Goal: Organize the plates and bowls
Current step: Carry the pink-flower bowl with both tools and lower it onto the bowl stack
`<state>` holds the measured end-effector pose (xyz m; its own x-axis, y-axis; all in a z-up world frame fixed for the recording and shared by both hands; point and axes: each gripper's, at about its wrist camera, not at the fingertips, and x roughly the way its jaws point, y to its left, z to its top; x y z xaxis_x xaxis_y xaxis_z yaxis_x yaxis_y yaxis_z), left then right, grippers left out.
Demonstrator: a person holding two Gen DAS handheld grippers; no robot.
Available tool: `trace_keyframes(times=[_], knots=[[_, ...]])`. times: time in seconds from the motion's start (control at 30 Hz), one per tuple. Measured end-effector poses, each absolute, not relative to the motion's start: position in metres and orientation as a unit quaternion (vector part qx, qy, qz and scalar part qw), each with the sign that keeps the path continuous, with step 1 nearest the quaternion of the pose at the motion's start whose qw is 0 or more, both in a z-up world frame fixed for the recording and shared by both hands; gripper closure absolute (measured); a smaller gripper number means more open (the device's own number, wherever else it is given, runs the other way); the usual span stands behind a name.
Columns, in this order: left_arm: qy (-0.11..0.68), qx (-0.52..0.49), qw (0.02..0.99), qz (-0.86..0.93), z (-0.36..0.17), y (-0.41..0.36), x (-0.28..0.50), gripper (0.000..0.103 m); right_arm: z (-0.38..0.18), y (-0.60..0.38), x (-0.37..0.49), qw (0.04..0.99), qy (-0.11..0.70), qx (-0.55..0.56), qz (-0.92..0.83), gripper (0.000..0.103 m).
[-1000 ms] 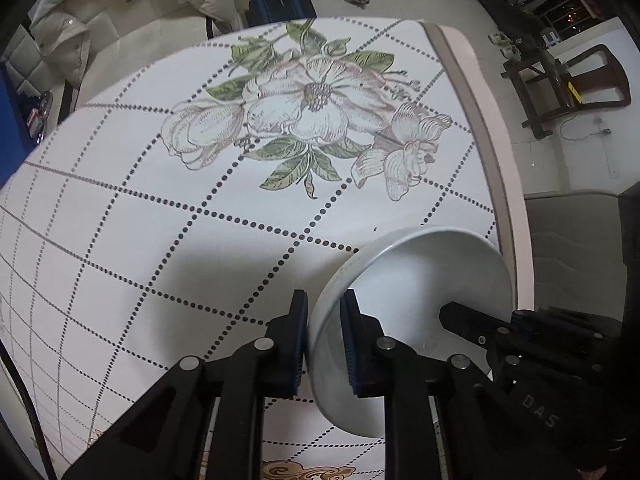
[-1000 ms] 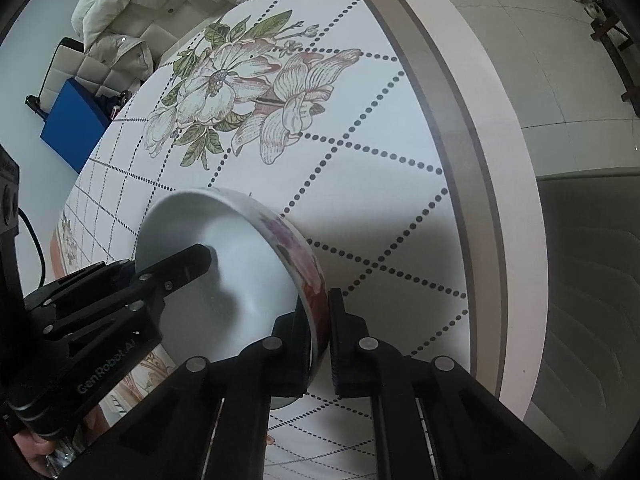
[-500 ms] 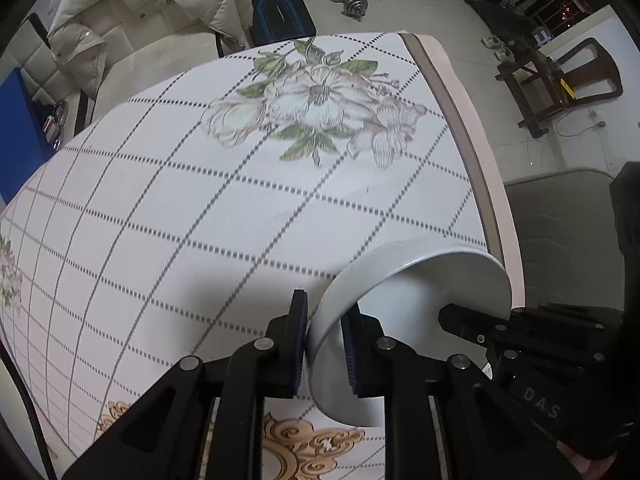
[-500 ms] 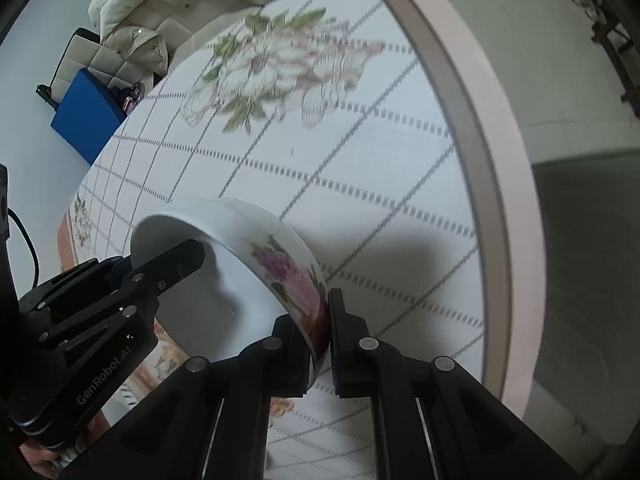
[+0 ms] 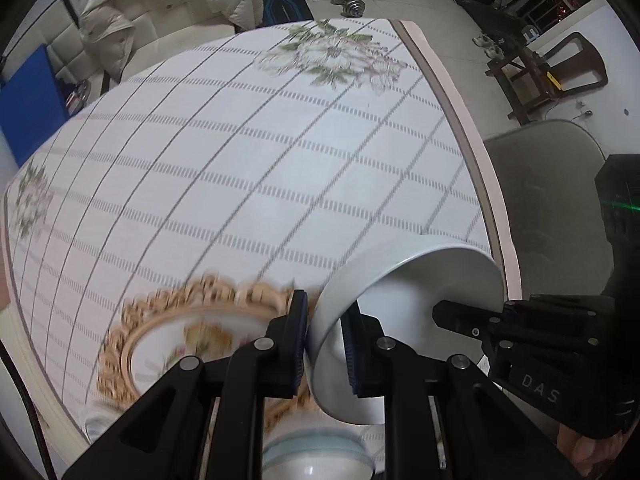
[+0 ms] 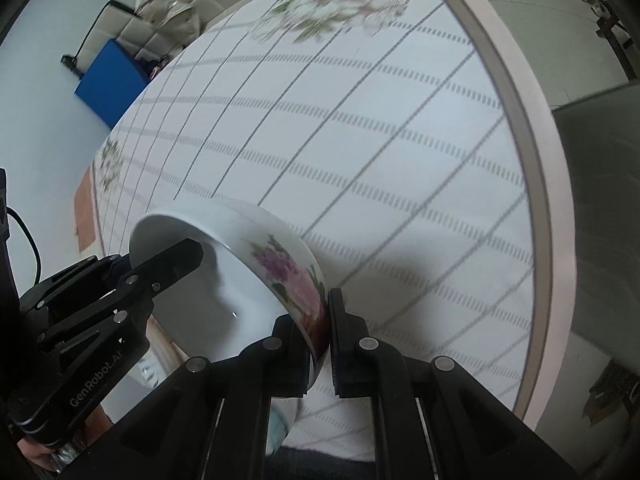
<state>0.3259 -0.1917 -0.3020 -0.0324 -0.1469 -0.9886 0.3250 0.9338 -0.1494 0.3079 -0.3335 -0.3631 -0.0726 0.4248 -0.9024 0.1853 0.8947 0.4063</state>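
Writing: my right hand-held gripper (image 5: 452, 316) carries the letters "DAS" on its side in the left wrist view; my left hand-held gripper (image 6: 188, 258) reads "GenRobot.AI" in the right wrist view
Bowl: a white bowl (image 5: 404, 320) with a pink and purple flower print on its outer wall (image 6: 288, 276), tilted on edge above the bench; nothing inside it that I can see
Left hand-held gripper: narrow, my two fingers (image 5: 298, 344) clamped on the bowl's left rim, one inside and one outside
Right hand-held gripper: narrow too, pinching the opposite rim at the flower print
Bench: cloth (image 5: 240, 184) of dotted grid lines with a printed flower cluster at the far end and a pink border along the right edge
Plate: a gold-rimmed plate (image 5: 160, 344) lies on the near left of the bench, blurred, just beside the bowl
Near edge: a pale blue-rimmed dish (image 5: 316, 456) sits below my left fingers, partly hidden
Floor: dumbbells (image 5: 348, 0) lie far beyond the bench
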Motion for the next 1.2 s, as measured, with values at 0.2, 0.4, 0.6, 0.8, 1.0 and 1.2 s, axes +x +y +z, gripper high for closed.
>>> trace_keyframes(times=[0.2,0.4,0.6,0.8,1.0,1.2], knots=[[0.702,0.075,0.688,-0.167,-0.286,-0.153,0.266,0.089,-0.348,-0.296,0.243,0.636,0.737,0.201,0.110,0.094],[0.710,0.068,0.682,-0.163,-0.283,-0.120,0.219,0.089,-0.343,-0.268,0.187,0.624,0.750,0.186,0.121,0.094],[0.724,0.050,0.670,-0.154,-0.298,-0.100,0.196,0.089,-0.358,-0.242,0.165,0.613,0.764,0.164,0.116,0.094],[0.737,0.041,0.658,-0.148,-0.318,-0.093,0.188,0.089,-0.374,-0.235,0.163,0.607,0.773,0.153,0.105,0.094],[0.743,0.045,0.651,-0.149,-0.329,-0.092,0.184,0.089,-0.382,-0.230,0.164,0.605,0.779,0.135,0.094,0.094],[0.746,0.039,0.649,-0.145,-0.334,-0.091,0.186,0.089,-0.388,-0.232,0.170,0.592,0.788,0.142,0.093,0.093]])
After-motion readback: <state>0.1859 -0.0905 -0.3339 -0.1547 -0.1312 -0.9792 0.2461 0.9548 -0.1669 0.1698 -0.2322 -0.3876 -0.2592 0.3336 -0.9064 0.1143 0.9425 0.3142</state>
